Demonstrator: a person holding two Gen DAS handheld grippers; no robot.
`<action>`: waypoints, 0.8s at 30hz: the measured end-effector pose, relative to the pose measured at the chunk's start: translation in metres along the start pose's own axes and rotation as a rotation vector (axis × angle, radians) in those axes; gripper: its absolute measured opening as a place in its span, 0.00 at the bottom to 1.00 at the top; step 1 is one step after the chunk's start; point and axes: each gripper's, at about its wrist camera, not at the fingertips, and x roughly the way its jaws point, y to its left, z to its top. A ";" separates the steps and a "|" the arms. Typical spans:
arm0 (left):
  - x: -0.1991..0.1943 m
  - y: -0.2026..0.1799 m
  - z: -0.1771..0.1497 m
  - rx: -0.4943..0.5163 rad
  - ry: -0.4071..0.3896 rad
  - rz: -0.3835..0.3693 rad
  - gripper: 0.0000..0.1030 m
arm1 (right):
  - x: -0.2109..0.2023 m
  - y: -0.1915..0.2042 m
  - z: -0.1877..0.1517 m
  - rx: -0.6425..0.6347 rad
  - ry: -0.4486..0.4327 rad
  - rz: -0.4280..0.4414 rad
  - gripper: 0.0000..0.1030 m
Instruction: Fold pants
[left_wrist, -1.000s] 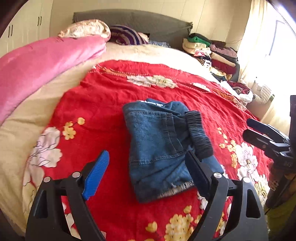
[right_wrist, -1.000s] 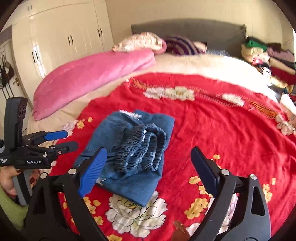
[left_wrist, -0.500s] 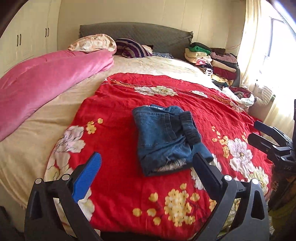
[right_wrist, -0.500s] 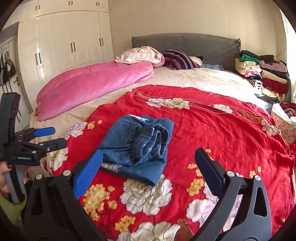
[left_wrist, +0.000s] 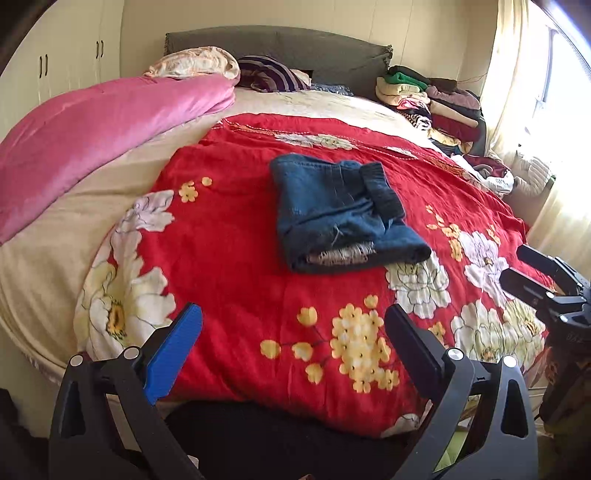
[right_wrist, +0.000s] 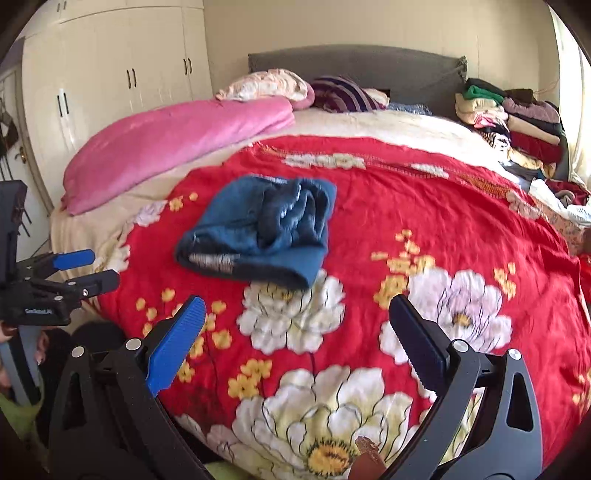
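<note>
Left gripper low at the bed's near edge, fingers spread wide, nothing held. Right gripper likewise agape and empty. Folded pants lie at 12 o'clock on the red floral blanket, well apart from both. Pink quilt at 10 o'clock; clothes pile at 2.

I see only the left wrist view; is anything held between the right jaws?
Observer: No. The right gripper is open wide, with only the red blanket beyond it.
Operator: Does the pants' right side look tidy?
Observer: Not quite. The pants show a bunched waistband on top there.
Operator: How does my left gripper look from outside?
Observer: The left gripper is open and empty, well apart from the pants.
</note>
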 end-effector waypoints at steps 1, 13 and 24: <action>0.001 -0.001 -0.002 0.000 0.006 0.003 0.96 | 0.001 0.000 -0.002 0.004 0.006 0.001 0.91; 0.002 -0.006 -0.006 0.004 0.017 0.009 0.96 | 0.001 -0.007 -0.007 0.039 0.008 0.004 0.91; 0.005 -0.006 -0.007 0.004 0.029 0.039 0.96 | 0.003 -0.007 -0.007 0.042 0.014 0.007 0.91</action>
